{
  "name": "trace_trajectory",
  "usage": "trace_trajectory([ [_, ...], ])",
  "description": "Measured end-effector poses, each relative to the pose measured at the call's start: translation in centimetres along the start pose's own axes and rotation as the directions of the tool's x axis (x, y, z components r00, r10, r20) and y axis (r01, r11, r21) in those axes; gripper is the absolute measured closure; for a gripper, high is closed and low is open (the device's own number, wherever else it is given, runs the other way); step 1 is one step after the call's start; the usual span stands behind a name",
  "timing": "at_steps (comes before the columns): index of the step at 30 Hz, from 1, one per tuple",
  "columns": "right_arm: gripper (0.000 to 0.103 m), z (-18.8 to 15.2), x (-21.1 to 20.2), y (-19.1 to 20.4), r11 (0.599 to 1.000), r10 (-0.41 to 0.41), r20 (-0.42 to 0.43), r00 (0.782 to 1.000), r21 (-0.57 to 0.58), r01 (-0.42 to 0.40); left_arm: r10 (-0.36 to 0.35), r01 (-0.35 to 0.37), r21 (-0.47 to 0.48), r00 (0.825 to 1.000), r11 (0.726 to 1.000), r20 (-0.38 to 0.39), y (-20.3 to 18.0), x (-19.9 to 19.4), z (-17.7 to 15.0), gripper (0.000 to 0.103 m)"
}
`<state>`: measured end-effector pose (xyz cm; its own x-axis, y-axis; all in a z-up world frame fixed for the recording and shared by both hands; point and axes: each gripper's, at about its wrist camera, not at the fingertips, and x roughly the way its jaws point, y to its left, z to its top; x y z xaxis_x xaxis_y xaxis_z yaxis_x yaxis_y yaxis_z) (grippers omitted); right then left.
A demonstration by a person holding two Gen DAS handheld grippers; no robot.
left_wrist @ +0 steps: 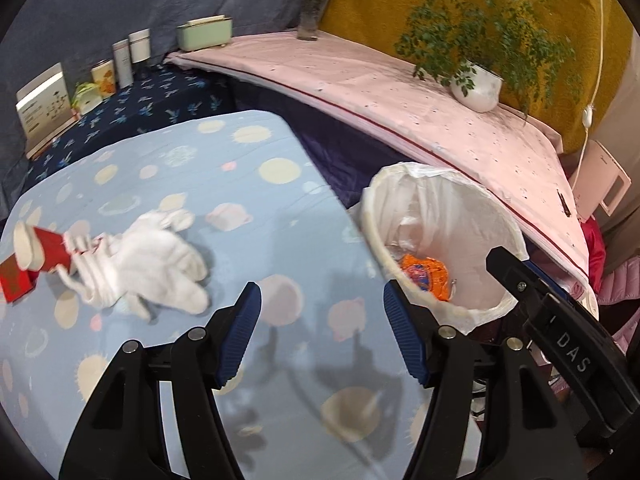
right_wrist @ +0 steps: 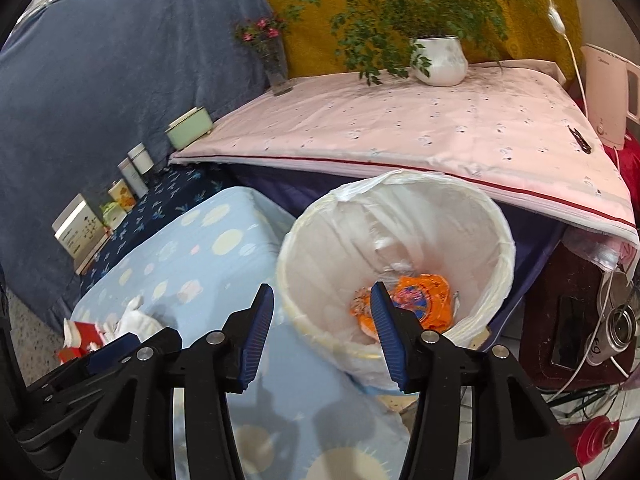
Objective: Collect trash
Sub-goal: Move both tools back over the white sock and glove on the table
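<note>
bin (right_wrist: pixel 492 240) mouth unobstructed; blue spotted cloth (left_wrist: pixel 224 168) bare beyond white gloves (left_wrist: pixel 160 256).

A potted plant (right_wrist: pixel 440 60) in a white pot and a glass vase (right_wrist: pixel 276 68) of pink flowers stand on the pink cloth (right_wrist: pixel 400 128), before a mustard backdrop (left_wrist: pixel 480 8). A green box (left_wrist: pixel 205 32) sits at the cloth's left end, and beside it on the dark floral cloth (left_wrist: pixel 132 112) stand two white canisters (left_wrist: pixel 132 54), a tin (left_wrist: pixel 105 76) and a book (left_wrist: pixel 42 108). A white kettle (right_wrist: pixel 608 92) stands at the far right.
</note>
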<state>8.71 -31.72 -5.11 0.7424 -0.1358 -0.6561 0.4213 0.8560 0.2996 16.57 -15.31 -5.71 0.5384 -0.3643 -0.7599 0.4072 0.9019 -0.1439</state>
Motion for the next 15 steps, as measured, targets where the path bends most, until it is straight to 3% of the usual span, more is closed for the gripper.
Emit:
trace_trajectory([
  [15,0.048,-2.9,-0.9,6.7,0.993,0.066,-0.045,0.997,-0.1,-0.07,0.1,-0.1,-0.154,0.995,0.983,-0.005,8.6,-3.3,-3.2,0.037],
])
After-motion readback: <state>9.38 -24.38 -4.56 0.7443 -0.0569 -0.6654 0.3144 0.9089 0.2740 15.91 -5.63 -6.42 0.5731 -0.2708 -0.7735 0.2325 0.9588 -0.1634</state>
